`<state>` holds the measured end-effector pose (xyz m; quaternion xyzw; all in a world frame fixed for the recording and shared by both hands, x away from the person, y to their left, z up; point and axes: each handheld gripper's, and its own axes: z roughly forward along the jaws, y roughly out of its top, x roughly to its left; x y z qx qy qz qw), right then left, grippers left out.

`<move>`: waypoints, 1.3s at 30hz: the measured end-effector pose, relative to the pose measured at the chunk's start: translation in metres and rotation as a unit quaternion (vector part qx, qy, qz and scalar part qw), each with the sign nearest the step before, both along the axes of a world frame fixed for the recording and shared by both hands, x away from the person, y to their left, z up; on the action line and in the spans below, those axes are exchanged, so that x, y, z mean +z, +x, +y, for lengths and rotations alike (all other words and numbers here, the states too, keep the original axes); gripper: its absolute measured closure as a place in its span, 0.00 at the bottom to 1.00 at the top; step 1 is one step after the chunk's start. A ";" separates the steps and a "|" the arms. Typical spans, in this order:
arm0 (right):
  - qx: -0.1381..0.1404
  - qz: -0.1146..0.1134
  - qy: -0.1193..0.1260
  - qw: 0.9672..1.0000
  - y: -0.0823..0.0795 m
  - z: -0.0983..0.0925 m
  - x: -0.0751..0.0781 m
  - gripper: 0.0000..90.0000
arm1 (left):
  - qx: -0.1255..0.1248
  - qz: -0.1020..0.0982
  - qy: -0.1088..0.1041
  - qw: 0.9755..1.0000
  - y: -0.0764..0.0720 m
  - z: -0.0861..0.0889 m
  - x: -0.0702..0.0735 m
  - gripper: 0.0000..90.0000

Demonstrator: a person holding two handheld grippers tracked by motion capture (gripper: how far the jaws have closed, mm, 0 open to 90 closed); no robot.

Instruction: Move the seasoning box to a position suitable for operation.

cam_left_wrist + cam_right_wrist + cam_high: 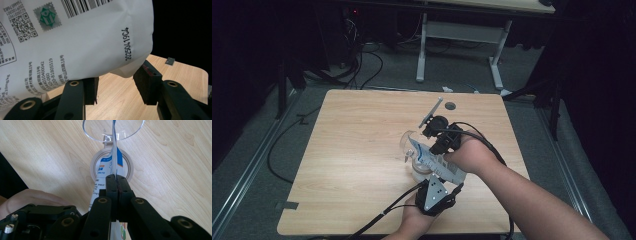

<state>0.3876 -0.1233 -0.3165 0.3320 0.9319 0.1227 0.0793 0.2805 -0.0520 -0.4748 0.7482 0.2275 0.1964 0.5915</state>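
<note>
A big wooden table (362, 165) sits on a grey floor (257, 165). Black cables (362, 65) lie on the floor past the far side of the table. A white table frame (459, 37) stands farther back.

Two bare arms come in from the bottom of the high view. Each hand holds a black gripper near the middle of the table.

The right gripper (438, 142) is the one farther from the person. In the right gripper view its two jaws are pressed tight together on the thin edge of a white and blue packet (110, 170). The packet hangs between the jaws and points down toward the table.

The left gripper (435, 192) is closer to the person, with a grey three-cornered plate on top. In the left gripper view its jaws stand apart, and the white packet (75, 37) hangs just above them, very close. I cannot tell if the packet touches the left jaw. The packet has a barcode, small square codes, a green stamp and a printed number on it.

Under the packet is a clear glass cup (113, 130) with a round rim. Next to it lies a roll of pale tape (111, 166), flat on the wood.

A small dark square (170, 61) lies on the far part of the table.
</note>
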 end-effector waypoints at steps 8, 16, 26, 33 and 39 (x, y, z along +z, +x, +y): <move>-0.001 0.001 0.001 1.000 0.000 0.001 0.000 1.00 | 0.000 0.000 -0.002 1.000 0.000 0.000 0.000 0.63; 0.000 -0.001 0.003 1.000 0.000 0.001 0.000 1.00 | -0.001 -0.003 -0.002 1.000 0.000 0.000 0.001 0.63; 0.001 -0.002 0.003 1.000 0.001 0.001 0.000 1.00 | -0.001 -0.003 -0.005 1.000 0.000 0.000 0.001 0.63; 0.002 -0.002 0.002 1.000 0.001 0.002 -0.001 1.00 | -0.001 -0.003 -0.006 1.000 0.000 -0.001 0.002 0.63; 0.003 -0.001 0.003 1.000 0.001 0.002 -0.001 1.00 | -0.001 -0.004 -0.006 1.000 0.000 -0.001 0.001 0.63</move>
